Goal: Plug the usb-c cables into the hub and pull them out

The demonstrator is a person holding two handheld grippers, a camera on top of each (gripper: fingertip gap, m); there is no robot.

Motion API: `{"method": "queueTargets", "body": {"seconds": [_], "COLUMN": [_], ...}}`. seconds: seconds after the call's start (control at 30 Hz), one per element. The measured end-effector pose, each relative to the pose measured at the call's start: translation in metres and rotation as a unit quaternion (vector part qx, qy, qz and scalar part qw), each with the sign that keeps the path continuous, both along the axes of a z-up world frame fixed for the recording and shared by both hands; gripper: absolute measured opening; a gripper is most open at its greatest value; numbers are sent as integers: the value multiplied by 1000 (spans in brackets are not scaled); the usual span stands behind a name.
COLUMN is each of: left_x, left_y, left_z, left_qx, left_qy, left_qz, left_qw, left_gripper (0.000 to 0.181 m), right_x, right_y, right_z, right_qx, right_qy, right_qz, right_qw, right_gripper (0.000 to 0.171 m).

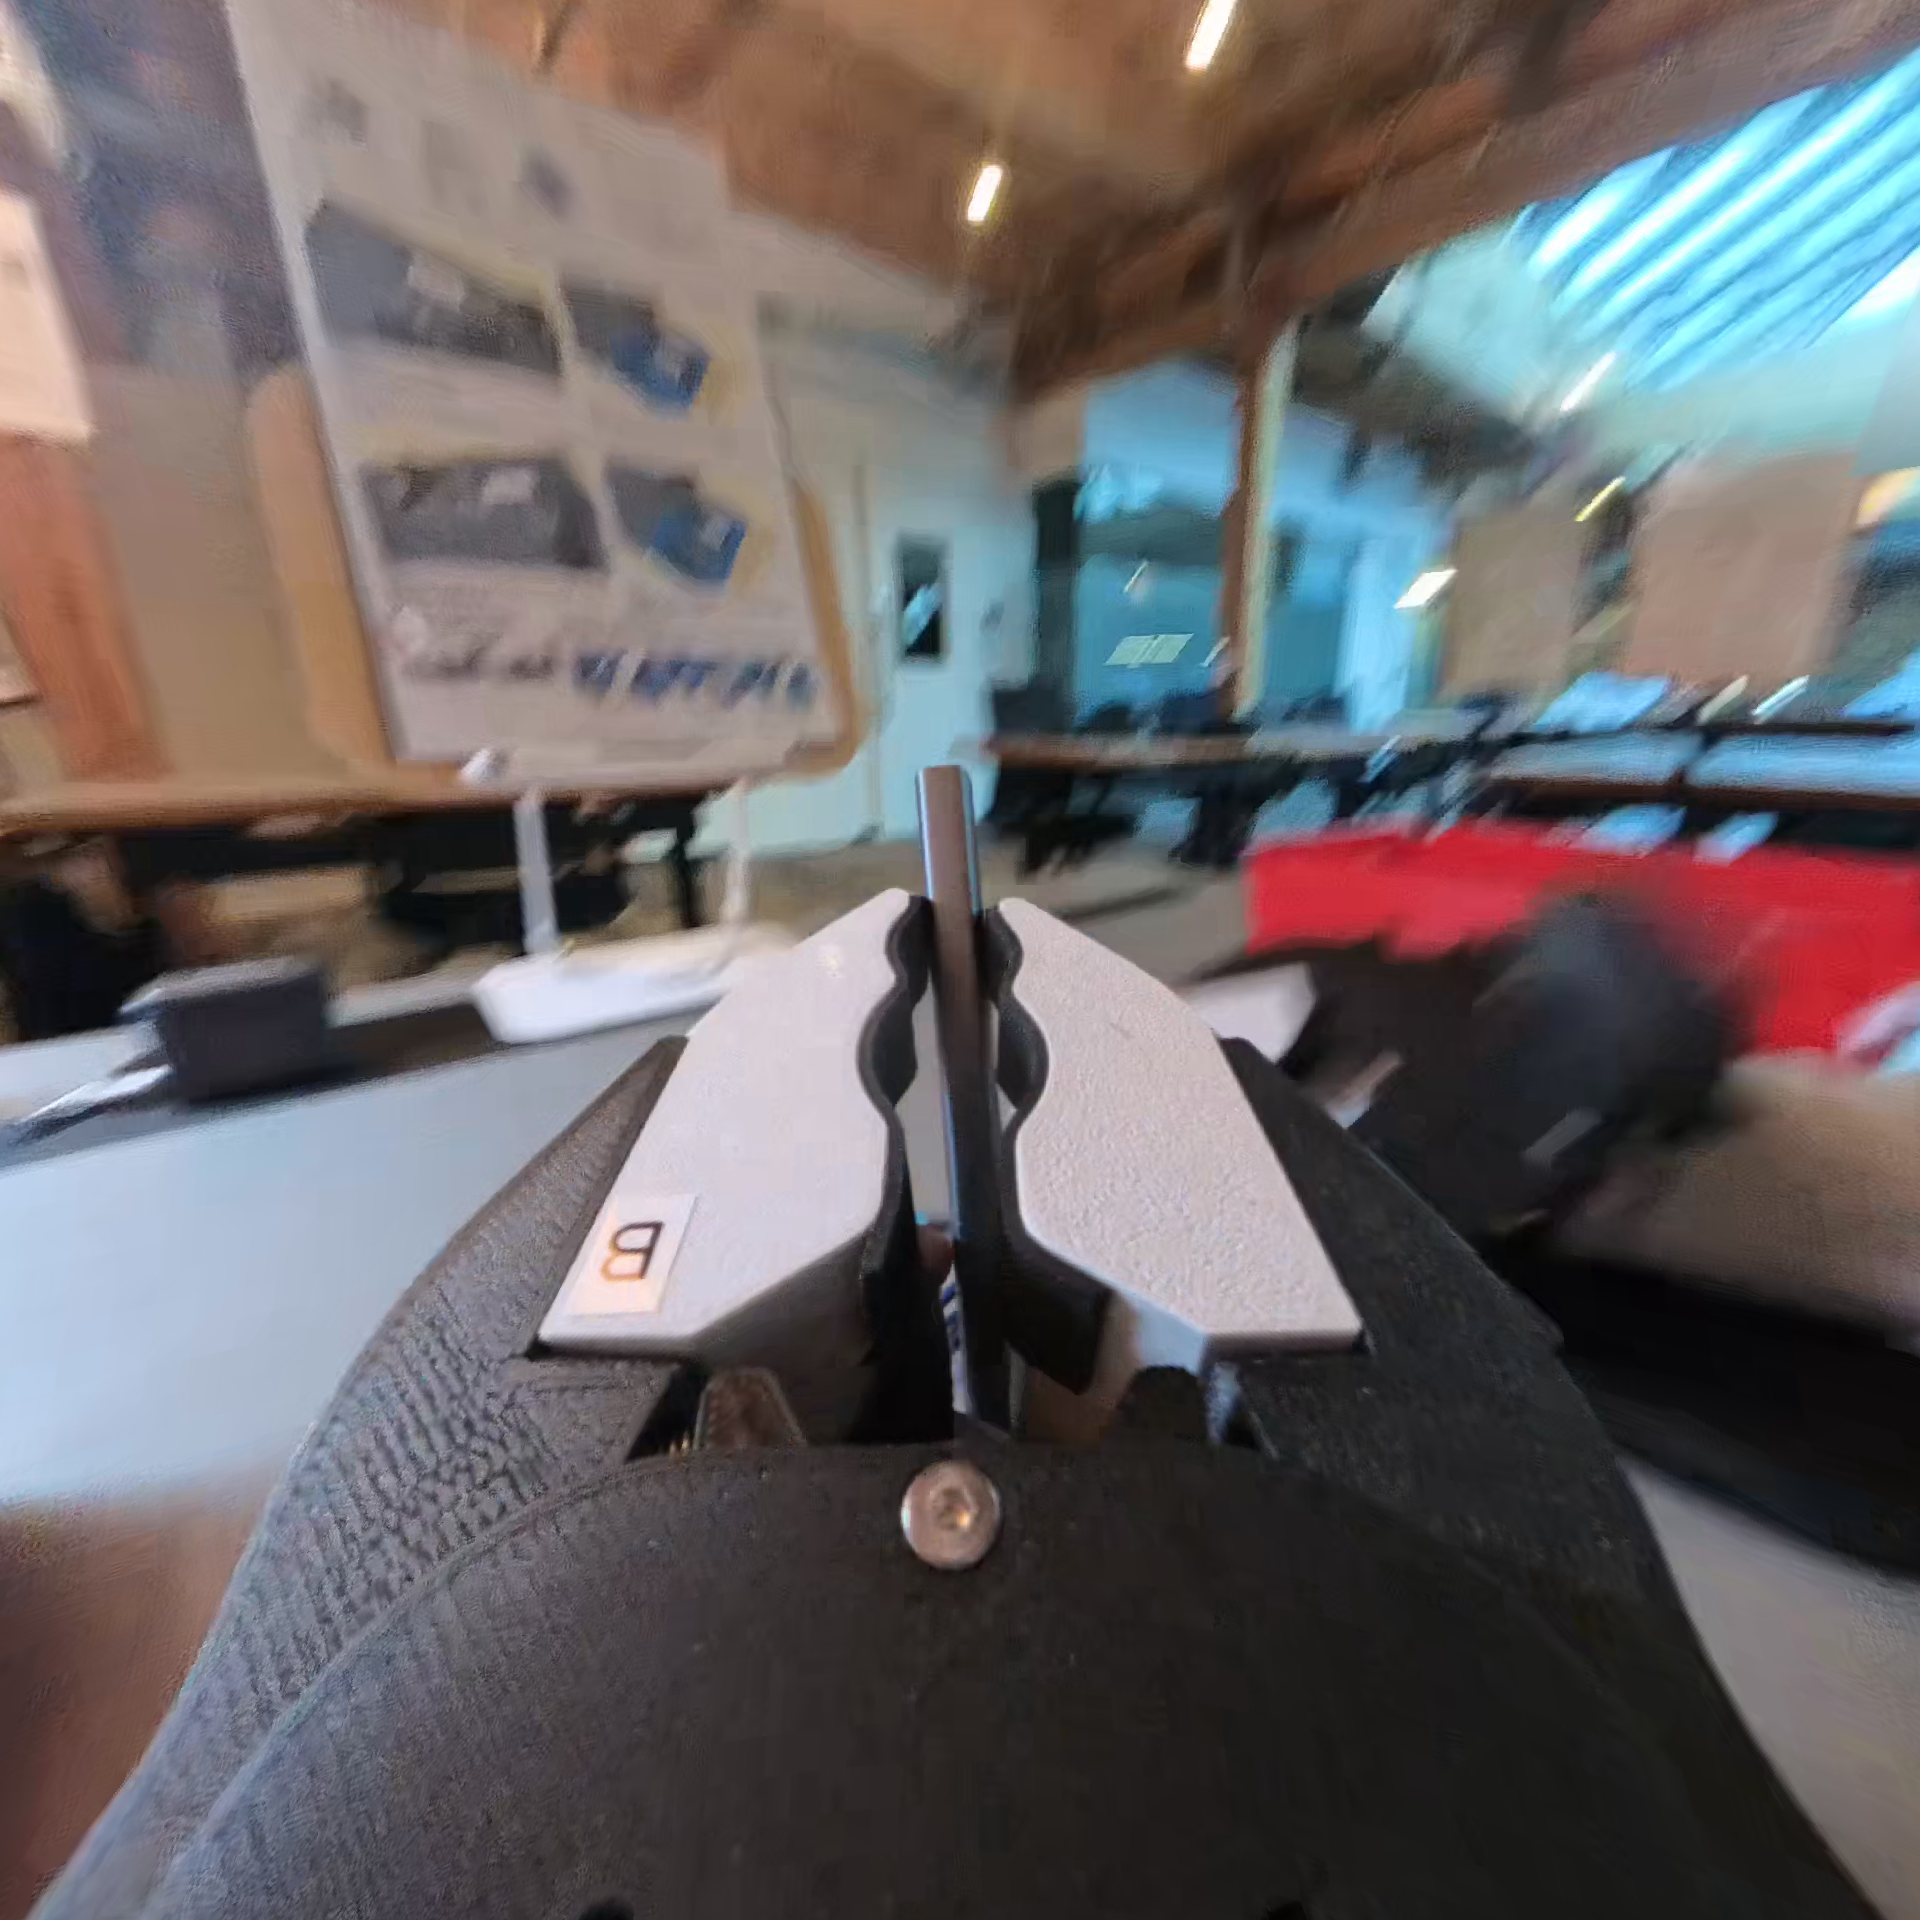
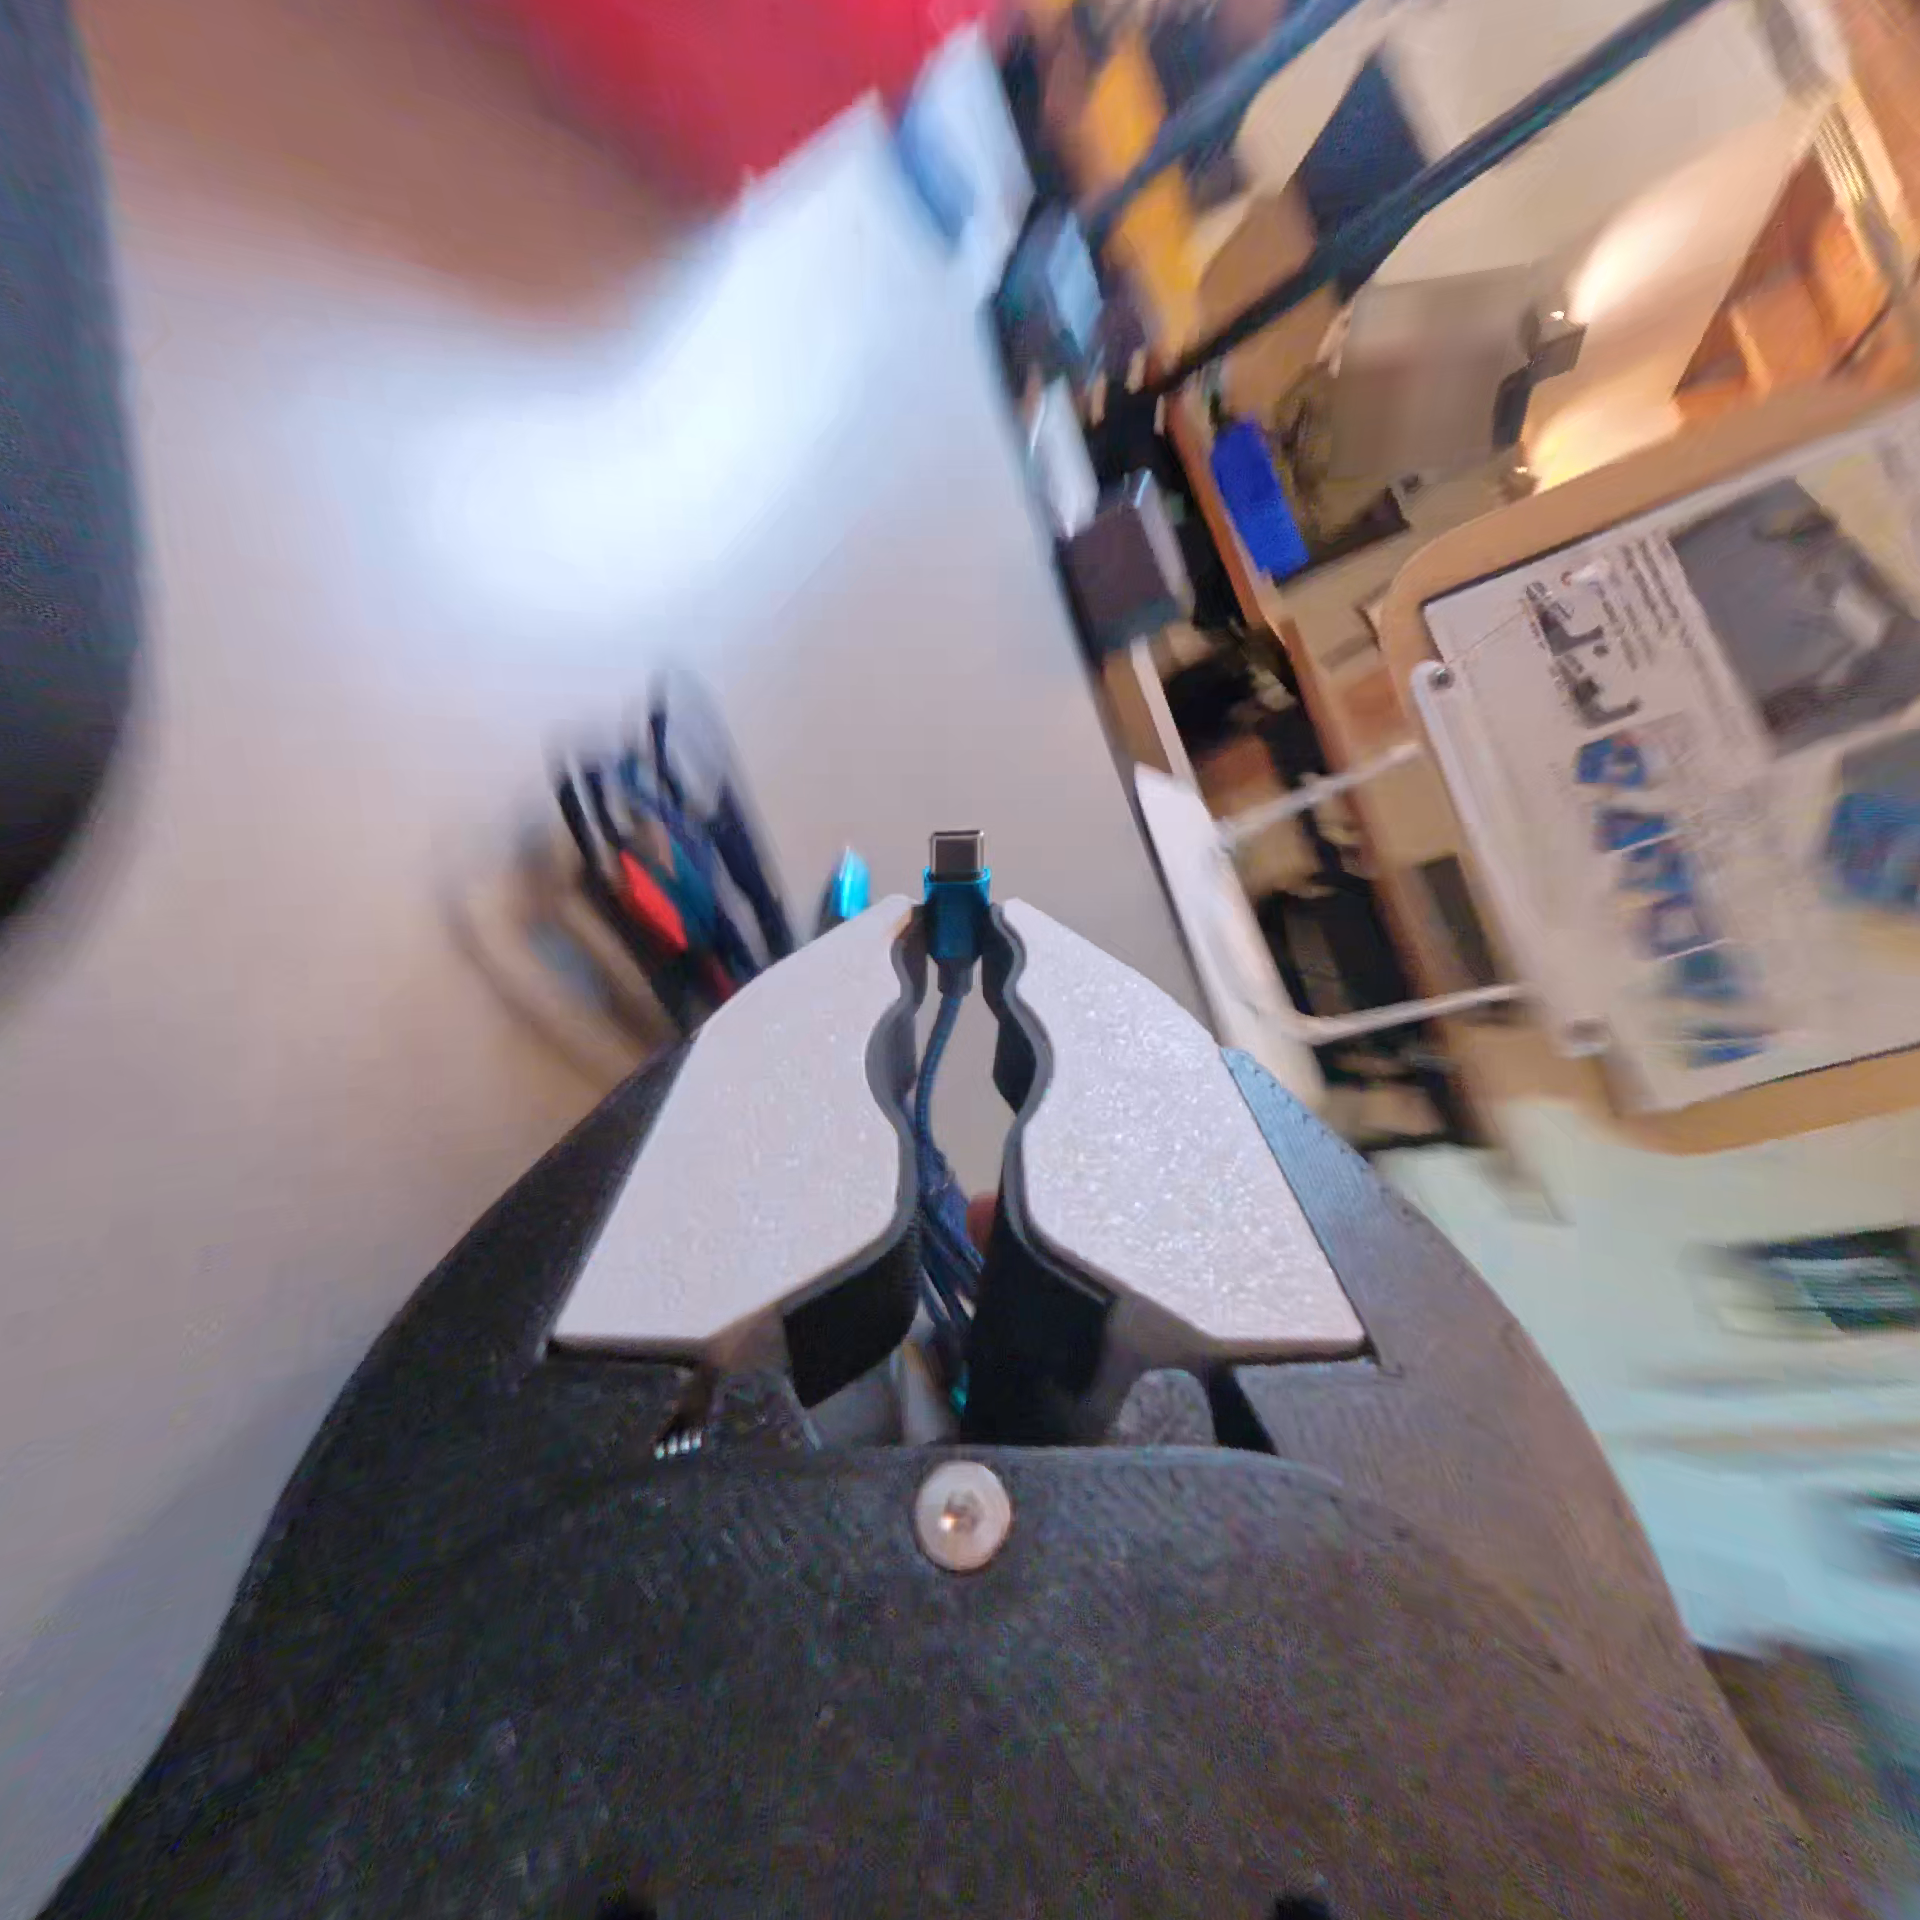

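Cable plug, small, stiff and light on a limp blue cord, sat clenched by its metal collar in the right tool, while the left tool gripped the thin hub edgewise above the bench.

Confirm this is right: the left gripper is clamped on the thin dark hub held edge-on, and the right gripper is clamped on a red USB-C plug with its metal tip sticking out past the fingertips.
Not quite: the colour is wrong. The right wrist view shows the right gripper shut on a blue USB-C plug, not a red one, metal tip protruding. The left gripper does clamp the thin dark hub edge-on.
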State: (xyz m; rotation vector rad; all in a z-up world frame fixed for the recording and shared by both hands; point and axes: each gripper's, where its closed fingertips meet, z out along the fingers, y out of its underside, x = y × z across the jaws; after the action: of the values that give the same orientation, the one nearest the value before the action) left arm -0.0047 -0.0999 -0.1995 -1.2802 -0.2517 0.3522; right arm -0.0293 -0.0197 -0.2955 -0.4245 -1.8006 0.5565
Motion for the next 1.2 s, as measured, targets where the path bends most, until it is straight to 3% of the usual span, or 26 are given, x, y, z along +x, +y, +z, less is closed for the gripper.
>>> {"method": "queueTargets", "body": {"seconds": [0.03, 0.07, 0.17, 0.27, 0.57, 0.67, 0.83, 1.03, 1.2], "left_x": [-14, -10, 1, -1, 1, -1, -2, -1, -2], "left_y": [0, 0, 9, 9, 14, 12, 11, 12, 11], "left_z": [-17, -14, -13, -16, -20, -20, -19, -20, -20], "left_qx": [-22, -7, 0, -8, -24, -14, -7, -12, -10], "left_qy": [-17, -38, -45, -51, -53, -68, -76, -73, -75], "left_qz": [23, -7, -47, -35, -51, -55, -59, -58, -58], "left_qw": [999, 999, 998, 998, 997, 996, 995, 996, 995], "left_gripper": [10, 10, 10, 11, 11, 11, 11, 11, 11], "right_x": [3, 3, 6, 15, 72, 103, 171, 243, 262], "right_y": [-7, -6, 11, 33, 63, 82, 130, 224, 304], "right_z": [21, 37, 62, 81, 173, 205, 252, 234, 163], "right_qx": [-112, -172, -237, -320, -476, -544, -540, -439, -391], "right_qy": [6, 23, 58, 81, 194, 170, 180, 243, 181], "right_qz": [15, 24, 33, 41, 75, 65, 20, -159, -292], "right_qw": [994, 984, 969, 943, 855, 819, 822, 850, 854], "right_gripper": [10, 10, 10, 10, 10, 10, 10, 10, 10]}}
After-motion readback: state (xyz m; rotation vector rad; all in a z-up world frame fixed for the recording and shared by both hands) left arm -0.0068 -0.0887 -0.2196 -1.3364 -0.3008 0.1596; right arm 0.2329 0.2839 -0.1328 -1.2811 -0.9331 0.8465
